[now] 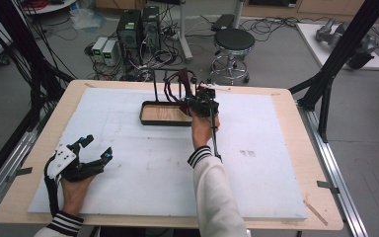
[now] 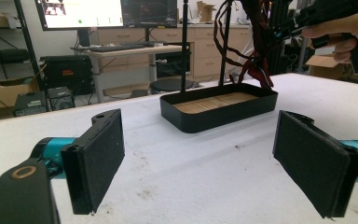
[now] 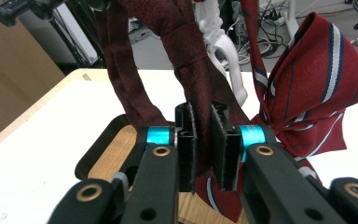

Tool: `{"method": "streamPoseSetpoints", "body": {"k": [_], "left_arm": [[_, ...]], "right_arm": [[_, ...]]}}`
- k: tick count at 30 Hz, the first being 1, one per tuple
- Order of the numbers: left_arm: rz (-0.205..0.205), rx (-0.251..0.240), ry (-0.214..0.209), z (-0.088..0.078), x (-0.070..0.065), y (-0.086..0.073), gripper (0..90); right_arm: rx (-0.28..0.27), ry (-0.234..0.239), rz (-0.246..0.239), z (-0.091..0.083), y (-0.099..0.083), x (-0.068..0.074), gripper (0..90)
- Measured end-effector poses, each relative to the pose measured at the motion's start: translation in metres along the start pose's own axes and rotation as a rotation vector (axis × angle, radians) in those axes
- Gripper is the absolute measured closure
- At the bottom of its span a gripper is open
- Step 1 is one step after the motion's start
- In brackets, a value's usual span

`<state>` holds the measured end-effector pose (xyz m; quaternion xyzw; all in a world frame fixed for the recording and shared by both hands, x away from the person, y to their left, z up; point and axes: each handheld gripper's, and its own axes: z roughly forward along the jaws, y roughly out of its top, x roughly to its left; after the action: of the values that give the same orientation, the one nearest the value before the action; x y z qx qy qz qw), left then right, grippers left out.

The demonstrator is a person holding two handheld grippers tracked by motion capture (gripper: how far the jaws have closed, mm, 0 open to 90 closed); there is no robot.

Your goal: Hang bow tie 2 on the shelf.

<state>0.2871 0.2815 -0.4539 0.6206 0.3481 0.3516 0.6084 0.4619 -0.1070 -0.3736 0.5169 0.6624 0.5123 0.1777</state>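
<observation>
The black tray point(image 1: 150, 120) with its wooden floor sat at the far middle of the white mat point(image 1: 128, 163). Over the tray's right end, the right gripper point(image 3: 203, 140) pinched a dark red necktie point(image 3: 186, 56) hanging from the stand; a striped red tie point(image 3: 317, 88) hung beside it. Well nearer than the tray, at the mat's left, the left gripper point(image 1: 96, 148) rested with jaws spread, holding nothing.

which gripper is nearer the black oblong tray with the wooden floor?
Right. The right gripper is over the black oblong tray at its far-right end, among the red ties; the left gripper sits open near the table's front-left corner.
</observation>
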Motion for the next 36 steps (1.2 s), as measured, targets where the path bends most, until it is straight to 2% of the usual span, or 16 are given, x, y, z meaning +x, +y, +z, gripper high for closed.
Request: {"method": "streamPoseSetpoints", "body": {"k": [2,5,7,11,12,16,19,24,28,36], "left_arm": [[-0.001,-0.001,0.000,0.000,0.000,0.000,16.8],[-0.001,0.000,-0.001,0.000,0.000,0.000,16.8],[0.001,0.001,0.000,0.000,0.000,0.000,16.8],[0.000,0.000,0.000,0.000,0.000,0.000,16.8],[0.001,0.001,0.001,0.000,0.000,0.000,16.8],[0.000,0.000,0.000,0.000,0.000,0.000,16.8],[0.001,0.000,0.001,0.000,0.000,0.000,16.8],[-0.002,0.003,0.002,0.000,0.000,0.000,16.8],[0.000,0.001,0.000,0.000,0.000,0.000,16.8],[0.002,0.002,0.000,0.000,0.000,0.000,16.8]], "right_arm": [[-0.003,-0.003,-0.022,0.000,0.000,0.001,71.4],[0.004,-0.012,-0.064,0.002,0.000,0.005,48.5],[0.015,0.001,-0.088,0.004,-0.001,0.007,35.4],[0.032,0.009,-0.121,0.005,-0.001,0.010,20.9],[0.035,0.000,-0.128,0.005,-0.002,0.012,18.1],[0.032,-0.007,-0.157,0.001,-0.001,0.017,11.3],[0.028,0.002,-0.179,-0.003,-0.001,0.019,11.2],[0.030,0.003,-0.187,-0.014,-0.005,0.019,10.2],[0.025,0.010,-0.198,-0.030,-0.009,0.017,10.2],[-0.040,0.034,-0.246,-0.069,-0.015,0.012,10.2]]}}
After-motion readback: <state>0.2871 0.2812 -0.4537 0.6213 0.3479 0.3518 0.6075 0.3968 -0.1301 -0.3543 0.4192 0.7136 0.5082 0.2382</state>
